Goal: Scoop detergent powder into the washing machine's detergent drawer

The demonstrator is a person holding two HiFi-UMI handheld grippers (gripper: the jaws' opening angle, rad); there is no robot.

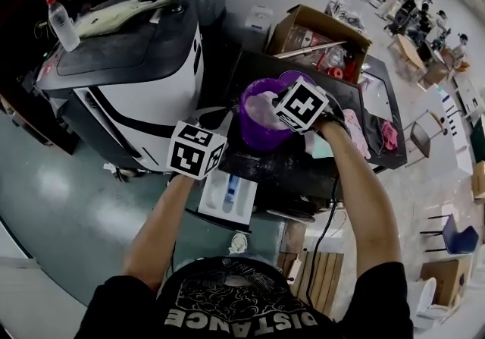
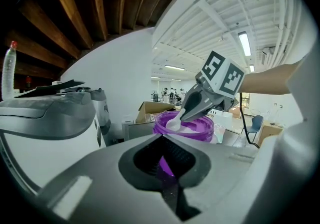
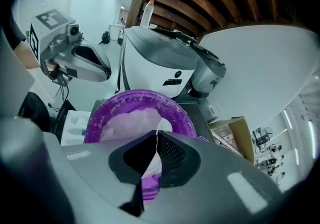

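Note:
A purple tub (image 1: 258, 129) of white detergent powder (image 3: 131, 120) is held above the black table, right of the white washing machine (image 1: 129, 80). My left gripper (image 1: 233, 127) is shut on the tub's near wall, and purple shows between its jaws (image 2: 165, 160). My right gripper (image 1: 274, 106) is shut on a white scoop (image 2: 175, 124) whose bowl dips into the powder. The scoop's handle (image 3: 152, 165) runs between that gripper's jaws. The open detergent drawer (image 1: 227, 195), white with a blue insert, sits below the tub.
A plastic bottle (image 1: 62, 23) and a cloth lie on the washer's lid. A cardboard box (image 1: 318, 38) stands behind the tub on the black table (image 1: 379, 95), with a pink cloth (image 1: 356, 133) beside it. A cable hangs from the right gripper.

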